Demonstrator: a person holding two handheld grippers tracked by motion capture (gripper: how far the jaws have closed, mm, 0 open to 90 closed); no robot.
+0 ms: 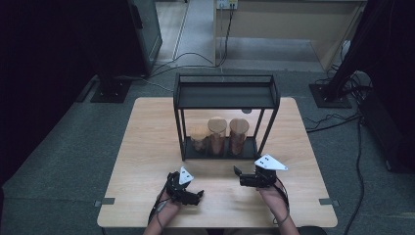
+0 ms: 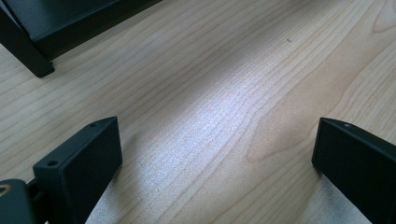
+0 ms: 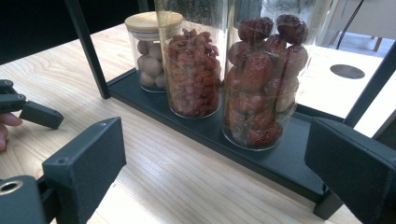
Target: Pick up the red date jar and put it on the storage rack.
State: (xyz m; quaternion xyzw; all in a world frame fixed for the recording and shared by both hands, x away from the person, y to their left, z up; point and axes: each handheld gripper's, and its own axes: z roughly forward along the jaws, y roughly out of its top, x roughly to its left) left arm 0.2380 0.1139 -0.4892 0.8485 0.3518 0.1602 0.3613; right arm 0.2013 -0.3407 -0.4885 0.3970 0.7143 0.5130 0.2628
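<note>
Three jars stand upright in a row on the bottom shelf (image 1: 247,152) of a black rack at frame centre: a short jar (image 3: 150,52), a berry jar (image 3: 194,65) and a date jar (image 3: 261,79). The right claw (image 3: 215,172), jaws apart, faces them from just below; the left claw (image 2: 217,163), also apart, sits lower left over bare bench (image 2: 224,93).

Lab-like recording space, bare wooden table (image 1: 147,147), dark stands, floor cables (image 1: 337,120), grey carpet

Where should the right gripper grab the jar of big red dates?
Probably mid-body on the date jar, from the open front of the rack: it stands upright, nearest the open right gripper, and the goji jar crowds one side.
</note>
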